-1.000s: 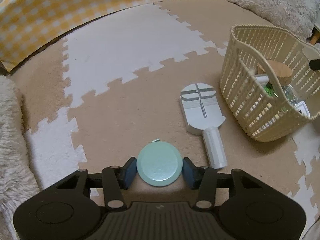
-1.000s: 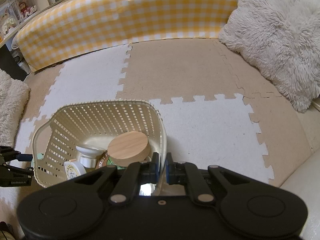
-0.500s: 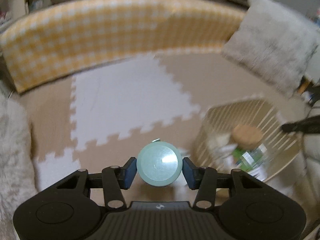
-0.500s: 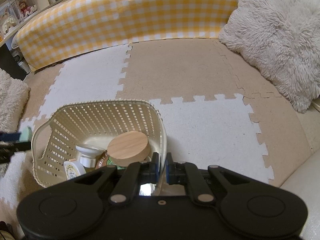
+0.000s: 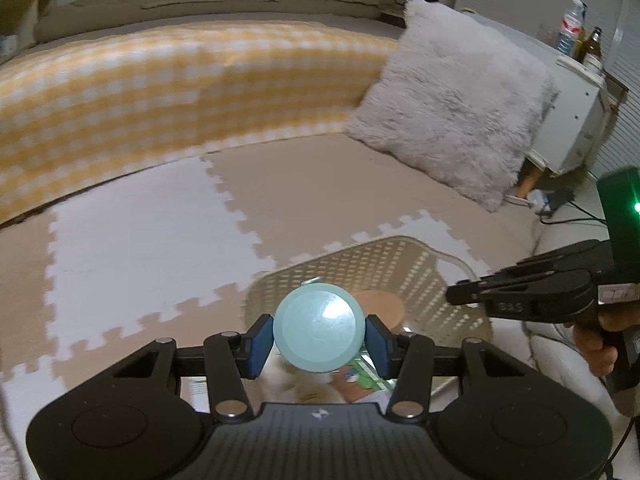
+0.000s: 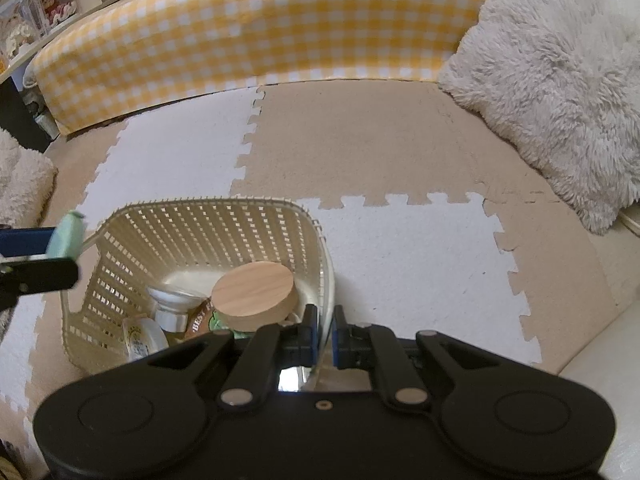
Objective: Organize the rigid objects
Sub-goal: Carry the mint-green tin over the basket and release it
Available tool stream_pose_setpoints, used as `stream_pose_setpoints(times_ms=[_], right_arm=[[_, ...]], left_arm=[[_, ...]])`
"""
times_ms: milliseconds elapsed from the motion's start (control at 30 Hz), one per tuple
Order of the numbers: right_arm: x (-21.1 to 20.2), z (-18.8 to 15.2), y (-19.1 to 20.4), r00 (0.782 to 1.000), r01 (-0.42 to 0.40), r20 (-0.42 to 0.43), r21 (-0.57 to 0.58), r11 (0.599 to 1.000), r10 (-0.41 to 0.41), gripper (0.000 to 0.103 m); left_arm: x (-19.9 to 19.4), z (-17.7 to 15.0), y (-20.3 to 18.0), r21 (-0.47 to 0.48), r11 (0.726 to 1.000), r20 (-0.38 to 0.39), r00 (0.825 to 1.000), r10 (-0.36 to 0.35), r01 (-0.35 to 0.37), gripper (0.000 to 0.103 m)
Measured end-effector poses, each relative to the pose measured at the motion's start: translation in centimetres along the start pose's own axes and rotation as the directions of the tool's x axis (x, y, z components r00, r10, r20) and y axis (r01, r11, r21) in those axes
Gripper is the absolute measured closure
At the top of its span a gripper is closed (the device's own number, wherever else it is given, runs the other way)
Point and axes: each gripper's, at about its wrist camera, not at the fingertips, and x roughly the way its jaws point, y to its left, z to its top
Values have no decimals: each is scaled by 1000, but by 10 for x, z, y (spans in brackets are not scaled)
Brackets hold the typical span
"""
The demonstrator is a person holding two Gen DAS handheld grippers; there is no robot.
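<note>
A checked cushion and a furry pillow border the floor mat. The basket holds a wooden lid. Right gripper fingers pinch its rim. Left gripper fingers clamp a green disc above the basket.

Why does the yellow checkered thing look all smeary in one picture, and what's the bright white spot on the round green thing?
In the left wrist view the checkered cushion and basket are smeared by motion blur; the white spot is glare on the green disc, which looks sharp. In the right wrist view everything is crisp, though the fisheye lens bends straight edges.
</note>
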Motion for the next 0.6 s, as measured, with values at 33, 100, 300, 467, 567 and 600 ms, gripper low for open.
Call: stream_pose_setpoints(times_ms=[33,100,300,467,567,600], right_arm=[[0,0,0,1000,2,0,-3,1000,-2,96],[0,0,1,1000,4,0,-4,1000,-4,96],[0,0,2,1000,9,-1,-6,1000,-9,96],[0,1,0,1000,2,-2,5,1000,-2,96],[0,1,0,1000,1,-3,8,1000,-1,96],[0,1,0,1000,2,-3,9,1000,-2,96]], left_arm=[[4,0,-3,3,1000,-5,1000,-8,8,52],[12,0,-8,8,1000,-10,1000,-19,19,52],[40,6,-11,-16,999,-26,999,-28,27,52],[58,3,-10,-27,1000,-39,999,-11,10,52],[59,2,-6,-27,999,-23,1000,20,-21,51],[60,2,-5,-35,999,-28,999,29,-30,44]])
